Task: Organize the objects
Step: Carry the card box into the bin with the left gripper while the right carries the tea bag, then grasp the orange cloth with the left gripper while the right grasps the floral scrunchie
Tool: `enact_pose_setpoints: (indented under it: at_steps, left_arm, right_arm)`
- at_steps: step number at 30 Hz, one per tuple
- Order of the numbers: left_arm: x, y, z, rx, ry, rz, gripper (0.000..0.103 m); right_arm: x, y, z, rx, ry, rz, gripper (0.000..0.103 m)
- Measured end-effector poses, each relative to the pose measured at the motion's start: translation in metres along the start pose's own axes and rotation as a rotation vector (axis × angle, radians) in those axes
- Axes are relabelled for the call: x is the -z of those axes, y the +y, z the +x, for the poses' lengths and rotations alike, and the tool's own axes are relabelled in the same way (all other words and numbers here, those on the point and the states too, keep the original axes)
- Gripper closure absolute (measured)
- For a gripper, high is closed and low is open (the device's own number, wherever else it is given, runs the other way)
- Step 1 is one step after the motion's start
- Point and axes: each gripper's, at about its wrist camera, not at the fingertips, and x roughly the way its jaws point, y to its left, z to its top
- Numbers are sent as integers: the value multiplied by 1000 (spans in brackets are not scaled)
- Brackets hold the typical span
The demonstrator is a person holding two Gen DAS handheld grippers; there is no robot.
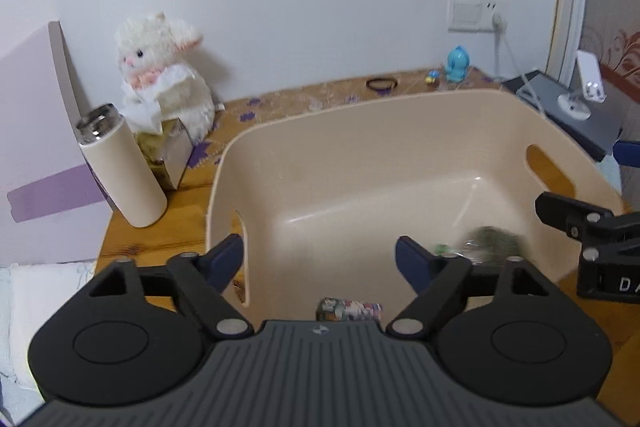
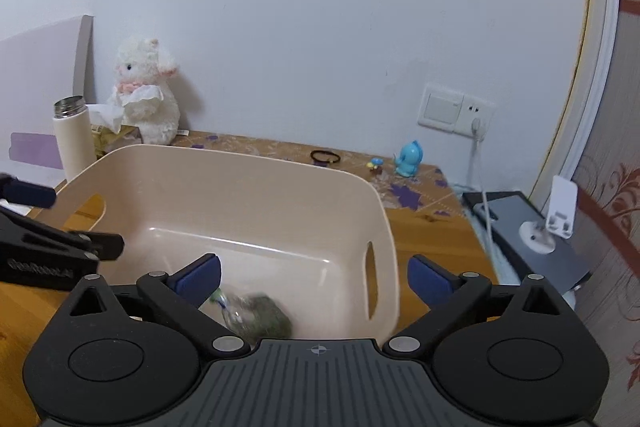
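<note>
Inside one beige bin point(image 1: 400, 131): one blurred green packet point(image 2: 260, 315), one printed tube point(image 1: 349, 309); both grippers' fingers point(image 1: 224, 259) wide apart, empty.

The basket point(image 1: 400, 131) was plain beige. Inside it lay a blurred dark green packet point(image 2: 260, 315) and a small object with a many-coloured print point(image 1: 349, 309). The table point(image 2: 424, 227) was orange-brown wood, and the cloth point(image 2: 280, 147) on it was tan with purple flowers. The plush toy point(image 1: 164, 75) was white with a pink collar. The bottle point(image 1: 124, 171) was cream with a silver top. The little figure point(image 2: 408, 161) was light blue, and the hair band point(image 2: 325, 157) black. The gripper fingers point(image 1: 226, 259) had dark blue pads on black arms.
</note>
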Motion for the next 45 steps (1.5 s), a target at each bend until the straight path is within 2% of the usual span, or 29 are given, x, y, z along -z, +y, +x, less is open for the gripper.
enact_pose_setpoints:
  at_steps: [9, 17, 26, 32, 34, 36, 38, 39, 41, 42, 43, 44, 45]
  left_arm:
    - [23, 13, -47, 11, -29, -18, 14]
    - [69, 30, -66, 41, 31, -48, 13]
    - [119, 40, -59, 85, 136, -63, 13]
    - [139, 38, -39, 113, 191, -59, 13]
    - [142, 37, -32, 128, 205, -76, 14]
    - [145, 37, -27, 154, 207, -89, 18]
    - [146, 35, -23, 170, 215, -89, 36]
    - [146, 34, -21, 173, 219, -83, 38]
    - [146, 31, -22, 177, 206, -65, 52]
    - [145, 31, -23, 189, 202, -62, 57]
    - [145, 30, -23, 205, 199, -62, 71]
    - [145, 29, -23, 227, 201, -63, 82]
    - [145, 28, -22, 244, 205, -65, 84]
  right_arm:
    - [19, -4, -50, -14, -27, -8, 0]
    - [53, 4, -61, -46, 59, -48, 0]
    - [90, 19, -50, -127, 176, -42, 0]
    - [103, 34, -35, -193, 235, -37, 0]
    - [107, 38, -28, -199, 250, -37, 5]
    - [111, 42, -20, -211, 270, -34, 11]
    - [115, 46, -12, -229, 292, -26, 17]
    - [116, 46, -11, -236, 295, -23, 22]
    - [118, 47, -9, -254, 298, -15, 28]
    - [118, 48, -9, -259, 297, -15, 35]
    - [119, 49, -9, -269, 294, -16, 44]
    - [119, 50, -10, -271, 290, -17, 47]
    - [119, 51, -11, -273, 286, -22, 57]
